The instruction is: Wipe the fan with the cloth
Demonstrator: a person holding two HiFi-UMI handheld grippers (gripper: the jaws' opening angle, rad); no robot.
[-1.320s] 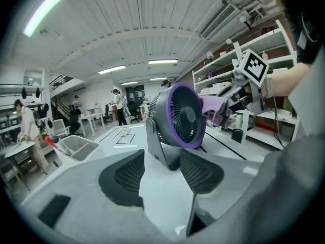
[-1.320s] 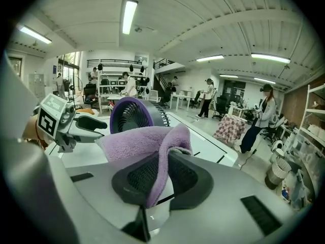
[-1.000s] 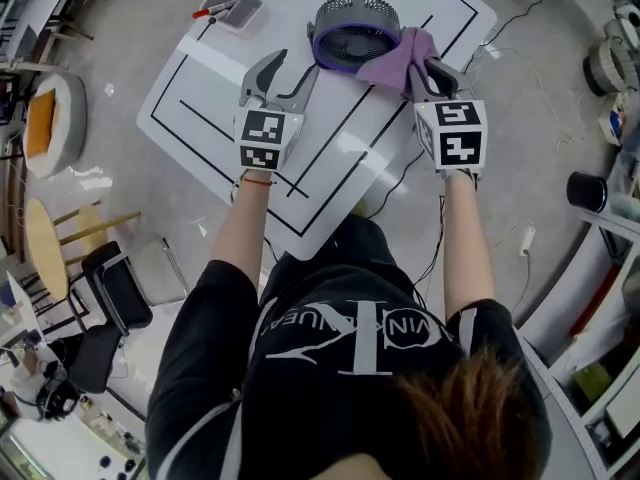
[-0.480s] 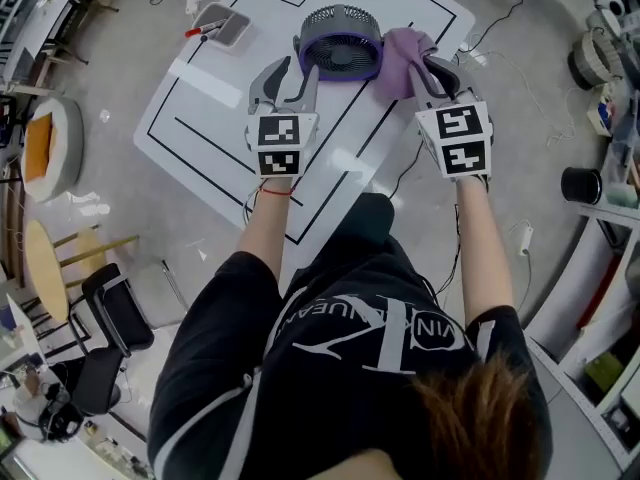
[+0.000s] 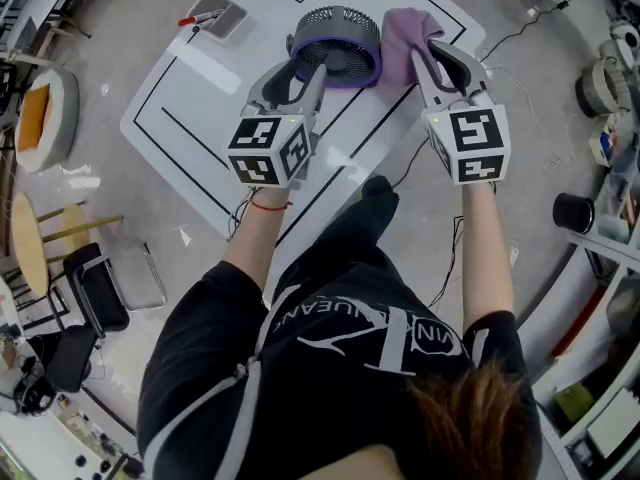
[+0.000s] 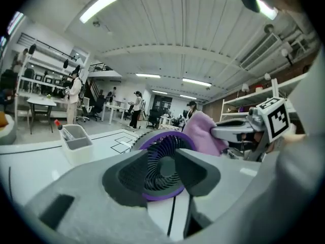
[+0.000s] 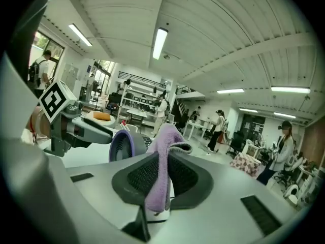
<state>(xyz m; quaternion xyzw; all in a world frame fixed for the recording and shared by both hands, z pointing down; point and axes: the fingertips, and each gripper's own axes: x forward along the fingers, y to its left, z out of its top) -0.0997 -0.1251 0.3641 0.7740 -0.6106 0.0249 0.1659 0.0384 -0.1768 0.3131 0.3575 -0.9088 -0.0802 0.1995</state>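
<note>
1. In the head view, the left gripper (image 5: pixel 293 73) covered the fan's (image 5: pixel 337 40) near rim, and the right gripper (image 5: pixel 437 53) hid the cloth's (image 5: pixel 402 36) lower part.
2. The round purple-and-grey fan stood on the white table (image 5: pixel 200 98), with the cloth just beside it.
3. Compared with a second before, both grippers sat closer to the fan. The left jaws had just been closing but stood apart and empty, while the right jaws clamped the cloth.

Open-plan lab or workshop: shelving racks (image 6: pixel 38 78) and ceiling strip lights (image 6: pixel 99 6) beyond the line-marked tabletop (image 5: pixel 190 88).
</note>
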